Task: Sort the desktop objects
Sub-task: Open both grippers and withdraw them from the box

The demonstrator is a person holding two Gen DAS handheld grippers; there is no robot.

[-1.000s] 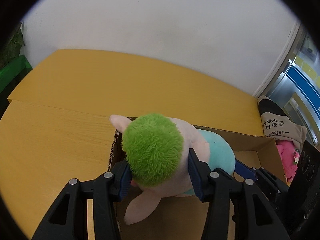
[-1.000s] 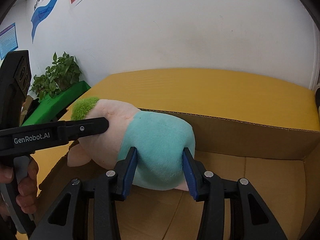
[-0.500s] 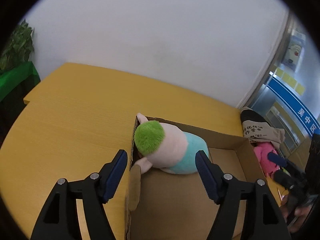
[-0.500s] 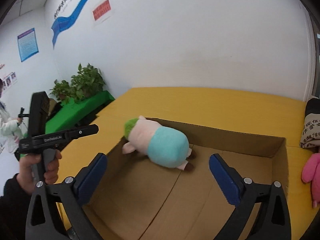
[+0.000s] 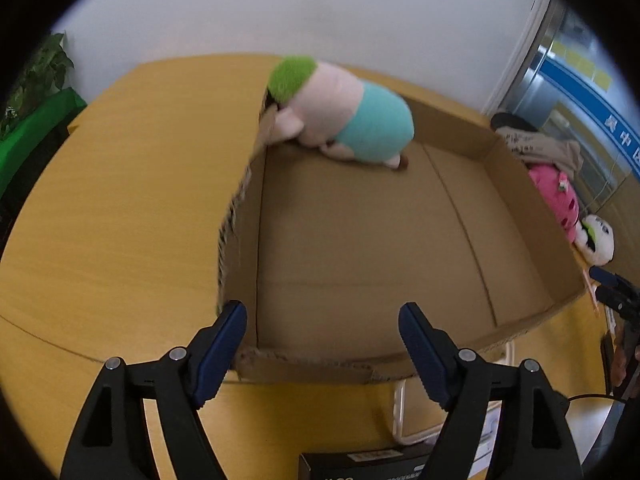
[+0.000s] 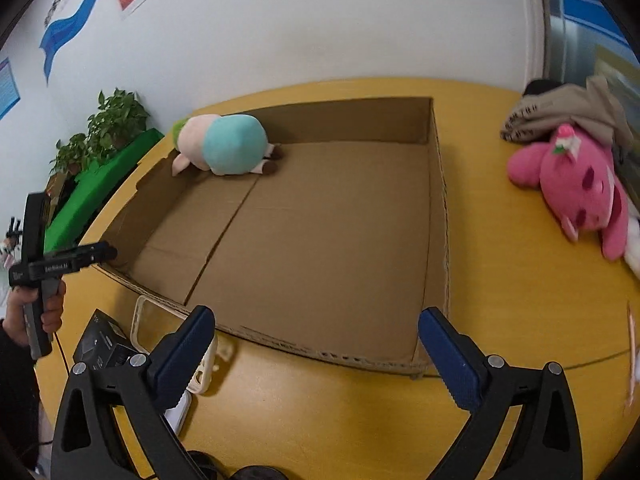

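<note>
The left claw (image 5: 322, 354) hangs spread wide and empty above the near wall of the cardboard box (image 5: 304, 370); the right claw (image 6: 316, 354) is likewise spread and empty over the box's near edge; just beside the box on the yellow bench (image 6: 500, 288) lie a pale phone case (image 6: 138, 322) and a black carton (image 6: 98, 346). Farther in, the box floor is bare cardboard; in its far left corner lies the plush pig (image 5: 346, 118) (green tuft, teal body), its head against the left wall. Outside the box on the right, a pink plush (image 6: 576, 192) rests on the bench, touching a beige cloth bundle (image 6: 560, 114) behind it.
</note>
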